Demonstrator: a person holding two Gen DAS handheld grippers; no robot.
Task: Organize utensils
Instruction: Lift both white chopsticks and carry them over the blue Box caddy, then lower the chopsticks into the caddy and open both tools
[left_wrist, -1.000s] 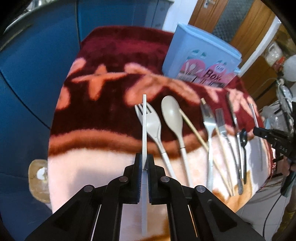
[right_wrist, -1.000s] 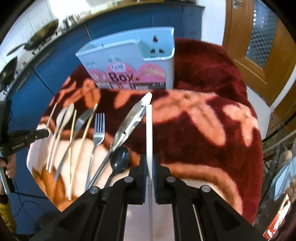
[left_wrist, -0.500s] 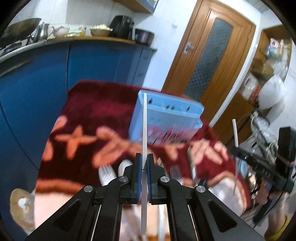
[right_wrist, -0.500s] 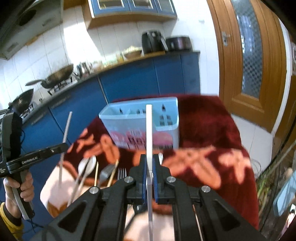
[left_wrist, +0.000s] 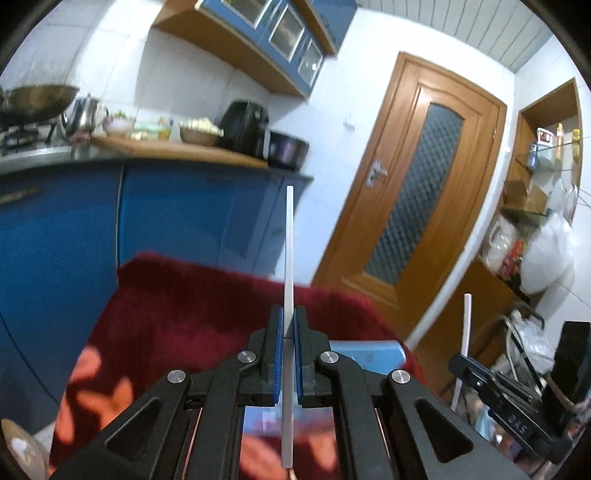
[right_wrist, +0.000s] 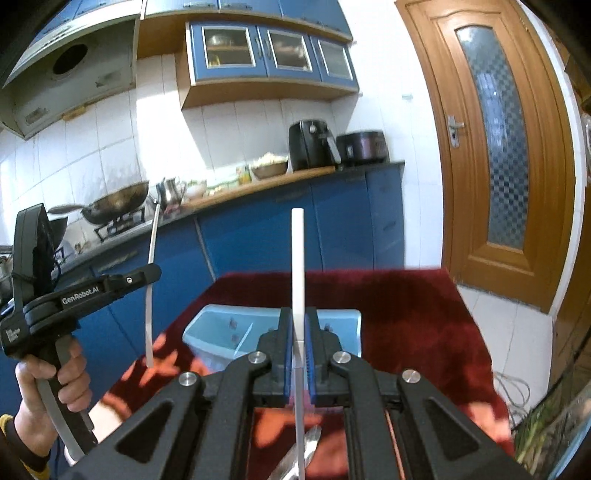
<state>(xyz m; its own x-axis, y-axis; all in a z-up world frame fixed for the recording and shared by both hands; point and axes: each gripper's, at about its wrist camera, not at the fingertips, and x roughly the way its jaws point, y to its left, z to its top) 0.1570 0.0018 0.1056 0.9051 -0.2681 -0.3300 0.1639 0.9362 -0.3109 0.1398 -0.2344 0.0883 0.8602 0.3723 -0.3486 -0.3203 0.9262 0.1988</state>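
Note:
My left gripper (left_wrist: 288, 325) is shut on a white chopstick (left_wrist: 289, 251) held upright, above the red blanket. My right gripper (right_wrist: 298, 325) is shut on a second white chopstick (right_wrist: 297, 266), also upright. The light blue utensil box (right_wrist: 221, 334) stands on the blanket just beyond my right gripper, open side up; its top edge shows in the left wrist view (left_wrist: 369, 352). The left gripper (right_wrist: 144, 275) with its chopstick shows at the left of the right wrist view. The right gripper (left_wrist: 461, 363) shows at the lower right of the left wrist view.
The red patterned blanket (right_wrist: 406, 314) covers the table. A metal utensil (right_wrist: 299, 454) lies below my right gripper. Blue kitchen cabinets (right_wrist: 277, 236) and a counter with pots stand behind. A wooden door (right_wrist: 506, 155) is at the right.
Both grippers have tilted up and risen from looking down at the utensil row. The blue box has dropped low in both views; the kitchen wall and door now fill them. Each still holds its chopstick.

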